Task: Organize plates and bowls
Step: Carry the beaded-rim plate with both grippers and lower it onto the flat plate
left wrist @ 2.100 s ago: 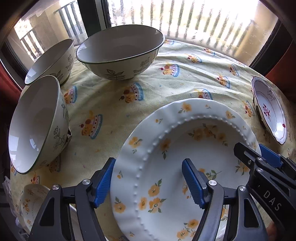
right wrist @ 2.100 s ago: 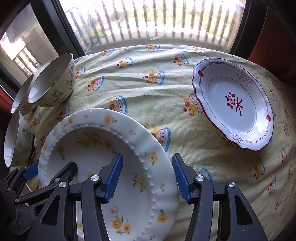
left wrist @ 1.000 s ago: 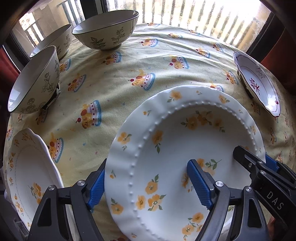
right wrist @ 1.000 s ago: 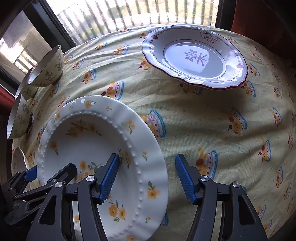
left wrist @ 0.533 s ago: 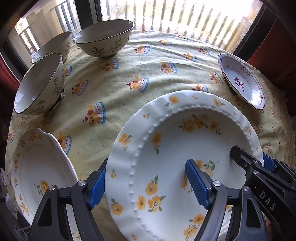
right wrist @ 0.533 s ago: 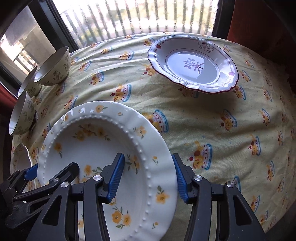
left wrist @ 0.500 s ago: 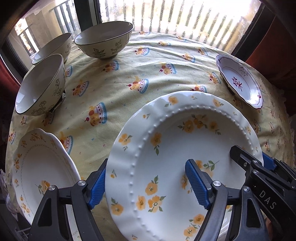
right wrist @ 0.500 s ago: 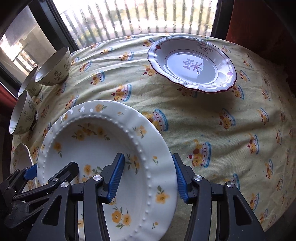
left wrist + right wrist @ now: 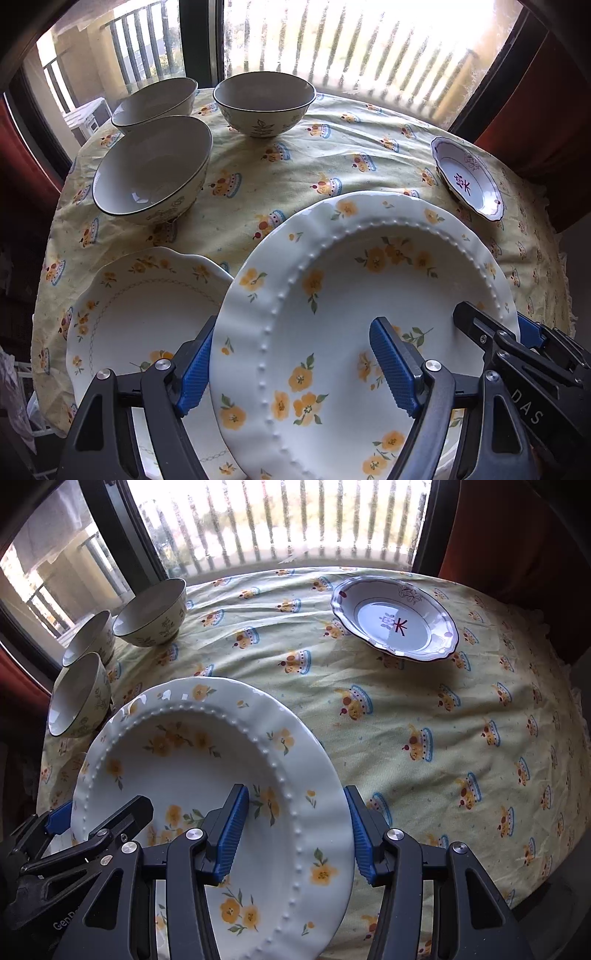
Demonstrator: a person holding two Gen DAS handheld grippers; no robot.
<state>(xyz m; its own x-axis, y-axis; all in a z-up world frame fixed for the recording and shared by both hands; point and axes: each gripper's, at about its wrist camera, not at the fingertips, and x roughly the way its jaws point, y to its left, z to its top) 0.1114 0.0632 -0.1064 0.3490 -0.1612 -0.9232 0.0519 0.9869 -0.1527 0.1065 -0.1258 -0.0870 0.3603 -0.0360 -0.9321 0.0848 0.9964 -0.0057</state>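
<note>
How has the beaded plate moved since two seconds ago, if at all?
Yes. The beaded plate has lifted off the tablecloth and now overlaps the scalloped plate; the bowls and the tablecloth look smaller beneath it.

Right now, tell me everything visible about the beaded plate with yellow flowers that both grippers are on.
The beaded plate is white, glossy, ceramic-looking, with a scalloped rim, a ring of raised beads around a shallow well, and scattered yellow flowers with green leaves. It is empty and looks intact. It is held tilted above the yellow tablecloth, overlapping a second floral plate below. The left gripper straddles one rim, the right gripper the opposite rim, pads against it.
</note>
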